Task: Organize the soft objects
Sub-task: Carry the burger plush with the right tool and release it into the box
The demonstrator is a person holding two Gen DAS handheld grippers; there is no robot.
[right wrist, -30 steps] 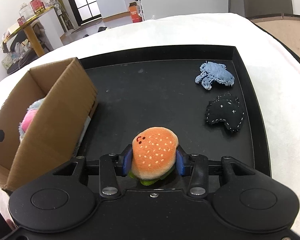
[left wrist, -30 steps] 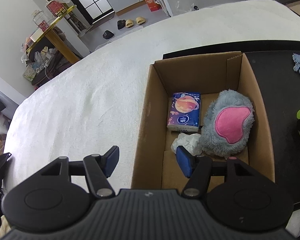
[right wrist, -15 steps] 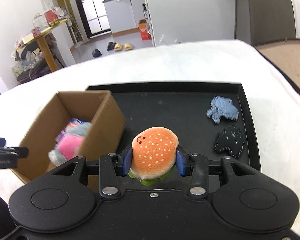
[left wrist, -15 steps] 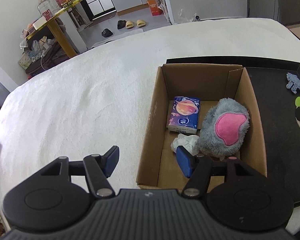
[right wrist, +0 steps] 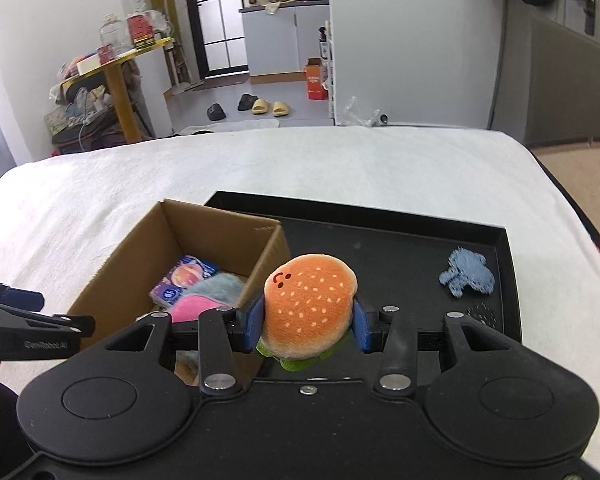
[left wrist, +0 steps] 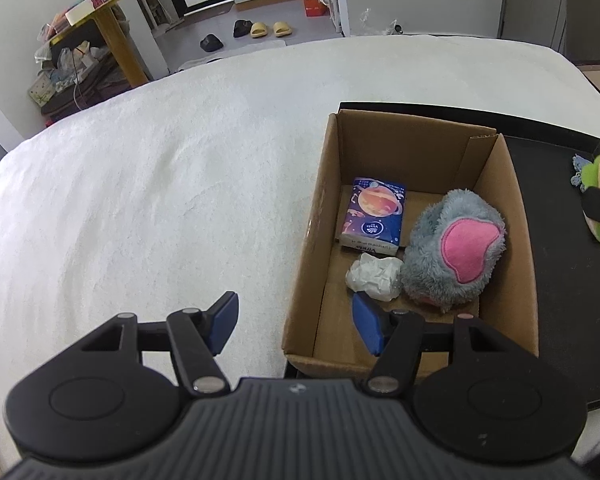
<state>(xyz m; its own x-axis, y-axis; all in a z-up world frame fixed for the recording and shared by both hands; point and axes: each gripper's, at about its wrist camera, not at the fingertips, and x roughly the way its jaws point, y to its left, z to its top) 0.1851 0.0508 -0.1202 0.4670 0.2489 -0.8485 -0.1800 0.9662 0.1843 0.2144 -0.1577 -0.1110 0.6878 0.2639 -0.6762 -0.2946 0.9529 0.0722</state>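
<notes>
white fuzzy cover [left wrist: 148,184] spreads over the worktop, wide bare stretch on the left with room to move. left gripper [left wrist: 296,322] hangs over the near left corner of the cardboard box [left wrist: 322,216], jaws apart, nothing between them, one pad over the cover, the other over the box's near end. box is open-topped, upright walls, sitting at the left edge of the black tray [right wrist: 400,240]. inside it: blue tissue pack [left wrist: 374,210] toward the far left, crumpled white tissue [left wrist: 374,274] just in front of it, grey and pink plush [left wrist: 454,246] against the right wall, touching the tissue. near strip of the box floor is bare. right of the box, the right gripper [right wrist: 306,322] is clamped on the burger plush [right wrist: 310,306], lifted clear of the tray, just beside the box's right wall. open tray floor beyond it. far right on the tray: blue denim toy [right wrist: 468,272], and a black star-dotted toy [right wrist: 482,314] nearer, partly hidden behind the gripper. raised tray rim all round.
</notes>
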